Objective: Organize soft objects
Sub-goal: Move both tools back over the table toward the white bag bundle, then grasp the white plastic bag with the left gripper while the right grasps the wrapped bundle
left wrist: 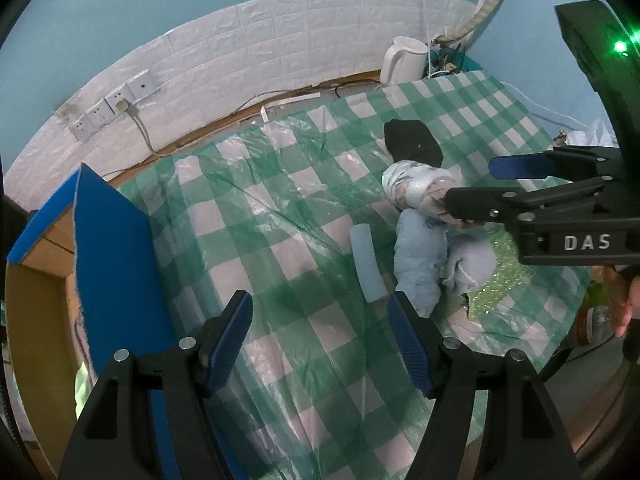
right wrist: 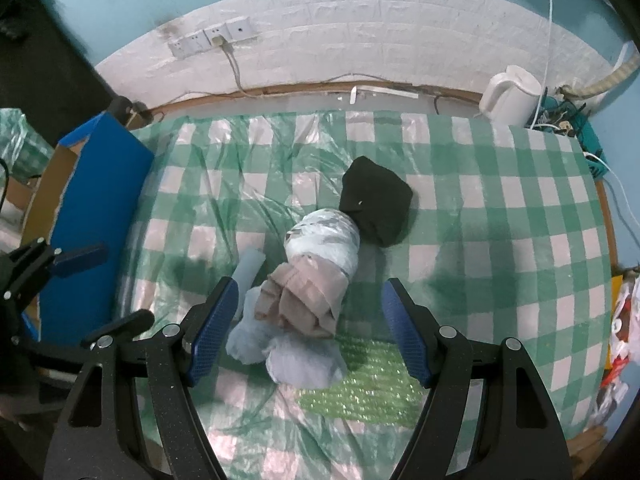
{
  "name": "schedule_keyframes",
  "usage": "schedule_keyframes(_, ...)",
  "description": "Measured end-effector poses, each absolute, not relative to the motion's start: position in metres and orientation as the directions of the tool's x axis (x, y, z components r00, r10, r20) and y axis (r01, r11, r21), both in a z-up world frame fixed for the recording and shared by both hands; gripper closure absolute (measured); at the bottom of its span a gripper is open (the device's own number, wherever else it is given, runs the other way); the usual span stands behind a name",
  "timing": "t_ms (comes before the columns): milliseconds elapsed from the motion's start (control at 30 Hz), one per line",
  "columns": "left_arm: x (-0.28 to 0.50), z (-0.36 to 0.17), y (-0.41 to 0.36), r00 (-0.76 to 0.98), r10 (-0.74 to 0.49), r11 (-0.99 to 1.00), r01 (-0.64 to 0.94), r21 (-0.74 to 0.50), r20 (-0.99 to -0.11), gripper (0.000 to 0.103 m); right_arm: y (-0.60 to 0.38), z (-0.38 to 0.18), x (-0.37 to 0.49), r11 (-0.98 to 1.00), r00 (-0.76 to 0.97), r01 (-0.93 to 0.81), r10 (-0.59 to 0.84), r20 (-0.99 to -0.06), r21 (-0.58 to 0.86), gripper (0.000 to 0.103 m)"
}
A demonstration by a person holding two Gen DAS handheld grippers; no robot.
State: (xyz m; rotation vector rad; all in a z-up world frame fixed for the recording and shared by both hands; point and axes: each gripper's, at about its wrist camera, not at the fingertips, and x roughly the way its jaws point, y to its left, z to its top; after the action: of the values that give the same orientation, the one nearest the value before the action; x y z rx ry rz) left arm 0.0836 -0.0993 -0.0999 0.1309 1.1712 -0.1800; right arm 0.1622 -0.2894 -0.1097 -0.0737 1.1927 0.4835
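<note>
A pile of soft things lies on the green checked table: a black cloth bundle (right wrist: 374, 206) (left wrist: 412, 142), a white and beige rolled bundle (right wrist: 320, 256) (left wrist: 416, 190), light blue cloths (right wrist: 288, 352) (left wrist: 424, 260) and a pale blue roll (left wrist: 368, 264) (right wrist: 250, 266). My right gripper (right wrist: 310, 330) is open, its jaws standing either side of the beige end of the bundle; it also shows in the left wrist view (left wrist: 472, 184). My left gripper (left wrist: 320, 344) is open and empty over the table, left of the pile; it also shows in the right wrist view (right wrist: 120, 284).
A cardboard box with blue flaps (left wrist: 108, 248) (right wrist: 92, 216) stands at the table's left edge. A white kettle (right wrist: 510, 94) (left wrist: 402, 60) and cables sit at the back right. A green bubble-wrap sheet (right wrist: 364, 384) lies under the pile's near side. Wall sockets (right wrist: 212, 38) are behind.
</note>
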Motion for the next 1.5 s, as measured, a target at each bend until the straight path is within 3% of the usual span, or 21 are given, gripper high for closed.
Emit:
schedule_keyframes(633, 0.107, -0.129, -0.107, 0.318, -0.110, 0.968, 0.248, -0.029, -0.942, 0.032, -0.281, -0.152, 0.197, 0.923, 0.208, -0.329, 0.277, -0.938, 0.200, 0.029)
schedule_keyframes(667, 0.107, -0.130, -0.107, 0.316, -0.112, 0.968, 0.248, -0.032, -0.942, 0.032, -0.279, -0.153, 0.198, 0.919, 0.200, -0.336, 0.282, -0.939, 0.204, 0.030)
schedule_keyframes(767, 0.109, -0.132, -0.107, 0.312, -0.121, 0.967, 0.250, -0.041, -0.942, 0.032, -0.278, -0.155, 0.199, 0.910, 0.180, -0.351, 0.295, -0.938, 0.219, 0.053)
schedule_keyframes(867, 0.111, -0.133, -0.109, 0.307, -0.133, 0.966, 0.254, -0.053, -0.942, 0.032, -0.279, -0.154, 0.197, 0.907, 0.186, -0.360, 0.299, -0.936, 0.219, 0.058)
schedule_keyframes(1500, 0.126, -0.138, -0.149, 0.270, -0.197, 0.952, 0.284, -0.118, -0.942, 0.032, -0.339, -0.139, 0.173, 0.921, 0.226, -0.290, 0.330, -0.916, 0.260, 0.060)
